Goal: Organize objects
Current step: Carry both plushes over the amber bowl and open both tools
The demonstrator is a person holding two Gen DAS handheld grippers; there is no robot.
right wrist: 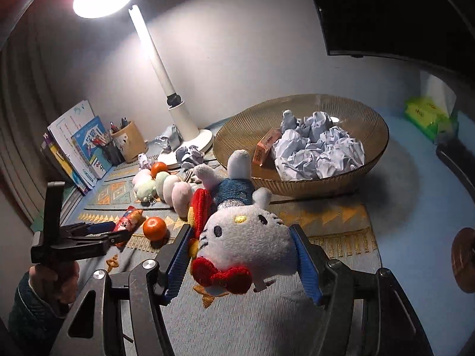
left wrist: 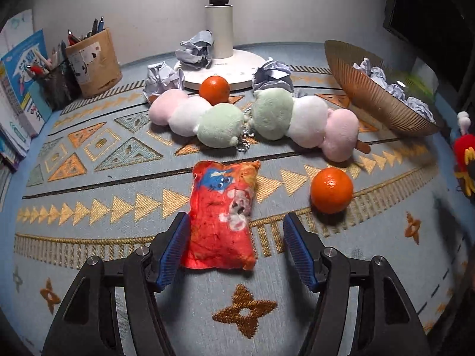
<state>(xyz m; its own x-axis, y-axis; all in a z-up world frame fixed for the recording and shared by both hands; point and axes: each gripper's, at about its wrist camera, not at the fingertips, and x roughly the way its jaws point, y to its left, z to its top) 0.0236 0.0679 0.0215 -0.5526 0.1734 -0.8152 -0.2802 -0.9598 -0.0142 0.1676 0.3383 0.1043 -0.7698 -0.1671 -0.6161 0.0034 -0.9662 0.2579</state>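
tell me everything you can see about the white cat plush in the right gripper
The white cat plush is a soft, fuzzy toy with a wide white head, black oval eyes, a yellow nose, black whiskers, a red bow by one ear and a blue fleecy outfit. Its head points toward the camera, its white legs away toward the ribbed bowl. The right gripper clamps the head between its blue pads, one on each side. A red plush piece lies against its side.

paper balls [right wrist: 319, 148] in bowl [right wrist: 374, 118]
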